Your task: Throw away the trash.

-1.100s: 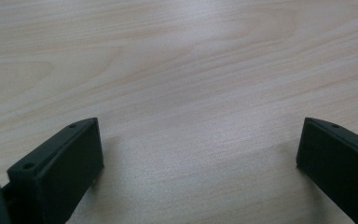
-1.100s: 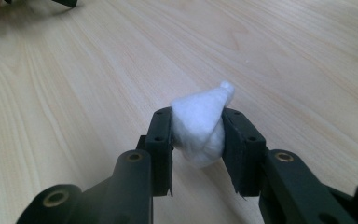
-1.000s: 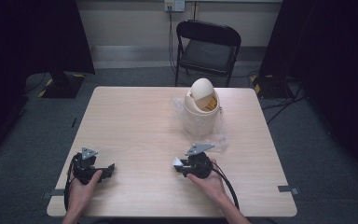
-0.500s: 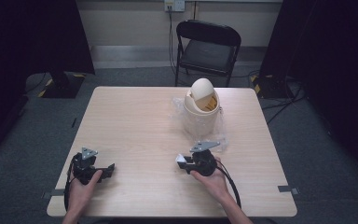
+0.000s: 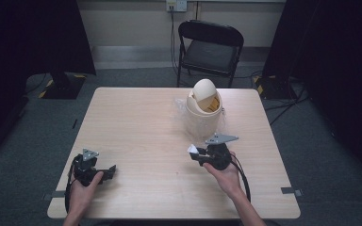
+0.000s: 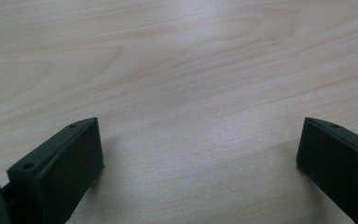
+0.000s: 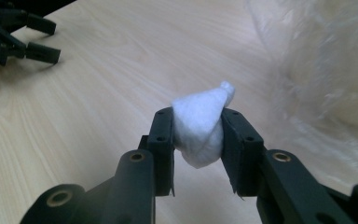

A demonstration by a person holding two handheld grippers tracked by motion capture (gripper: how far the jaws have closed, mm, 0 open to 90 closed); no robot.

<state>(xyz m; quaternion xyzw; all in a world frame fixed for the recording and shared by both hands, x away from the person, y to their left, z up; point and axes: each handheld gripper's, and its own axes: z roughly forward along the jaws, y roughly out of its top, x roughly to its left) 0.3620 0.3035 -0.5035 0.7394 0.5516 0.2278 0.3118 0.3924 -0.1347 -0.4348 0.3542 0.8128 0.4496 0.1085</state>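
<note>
One white wad [image 7: 200, 133] is pinched in the right tongs [image 7: 196, 135] near the bench's [image 5: 136, 122] right edge; left tongs [image 6: 198, 158] spread, apparently empty; one bin [image 5: 202, 113] behind.

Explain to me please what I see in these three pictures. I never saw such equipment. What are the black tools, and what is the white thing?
A person sits at a wooden table and holds a hand tool with a two-jaw claw in each hand. The high view looks down from above. The other two pictures come from small cameras riding on each claw. The left claw rests open over bare wood. The right claw is shut on a small white wad, like tissue or cotton. On the table stands a cream bin with a rounded swing lid, on crinkled clear plastic.
</note>
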